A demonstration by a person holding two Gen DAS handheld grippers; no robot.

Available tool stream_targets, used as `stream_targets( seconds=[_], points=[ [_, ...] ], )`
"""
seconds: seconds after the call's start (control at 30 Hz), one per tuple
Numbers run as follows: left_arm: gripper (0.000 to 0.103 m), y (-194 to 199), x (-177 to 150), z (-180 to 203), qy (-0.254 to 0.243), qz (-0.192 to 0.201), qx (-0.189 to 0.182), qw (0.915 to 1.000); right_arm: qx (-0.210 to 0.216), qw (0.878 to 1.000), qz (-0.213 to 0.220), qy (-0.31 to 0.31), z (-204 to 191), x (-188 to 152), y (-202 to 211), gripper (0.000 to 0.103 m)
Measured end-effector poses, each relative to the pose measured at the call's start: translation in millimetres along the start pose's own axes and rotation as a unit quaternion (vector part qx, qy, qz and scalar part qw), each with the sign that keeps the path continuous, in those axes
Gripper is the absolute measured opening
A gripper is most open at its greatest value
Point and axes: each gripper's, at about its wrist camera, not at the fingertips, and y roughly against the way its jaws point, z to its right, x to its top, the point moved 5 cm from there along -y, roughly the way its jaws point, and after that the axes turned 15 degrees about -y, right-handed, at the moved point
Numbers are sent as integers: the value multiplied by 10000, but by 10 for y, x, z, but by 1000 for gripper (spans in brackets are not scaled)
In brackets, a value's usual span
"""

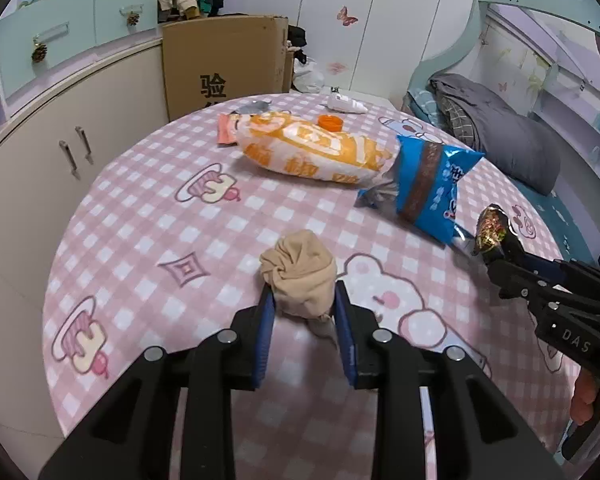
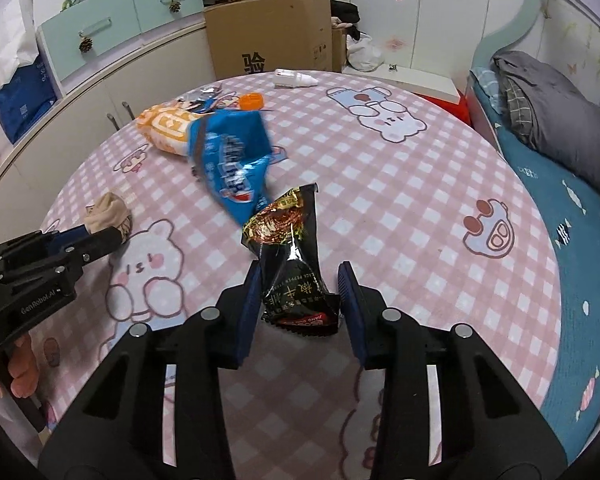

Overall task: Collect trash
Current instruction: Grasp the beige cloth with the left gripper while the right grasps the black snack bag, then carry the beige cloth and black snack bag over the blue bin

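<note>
Between your left claw (image 1: 305,300) pads sits the beige wad (image 1: 300,280), pinched for lifting off the bench (image 1: 140,216); your right claw (image 2: 300,300) pinches the black wrapper (image 2: 290,264), with more wrappers beyond.

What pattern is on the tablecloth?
Pink-and-white checks with cartoon bears on the tablecloth; clearest in the right wrist view.

Lying crumpled on the pink checked bench cloth: a beige knotted fabric wad (image 1: 300,276), sitting near the front edge. Standing tilted to its right, a black glossy foil snack wrapper (image 2: 290,264), torn open. Resting behind it, a blue crinkled plastic snack bag (image 1: 430,184) leaning against an orange-and-white puffed plastic bag (image 1: 312,150), both toward the middle.
</note>
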Motion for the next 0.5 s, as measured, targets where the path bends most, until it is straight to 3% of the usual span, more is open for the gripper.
stream_targets(
  seconds=[0.5],
  points=[
    [28, 510, -341, -288, 194, 160, 268, 9993, 296, 9982, 29, 516, -655, -223, 190, 38]
  ],
)
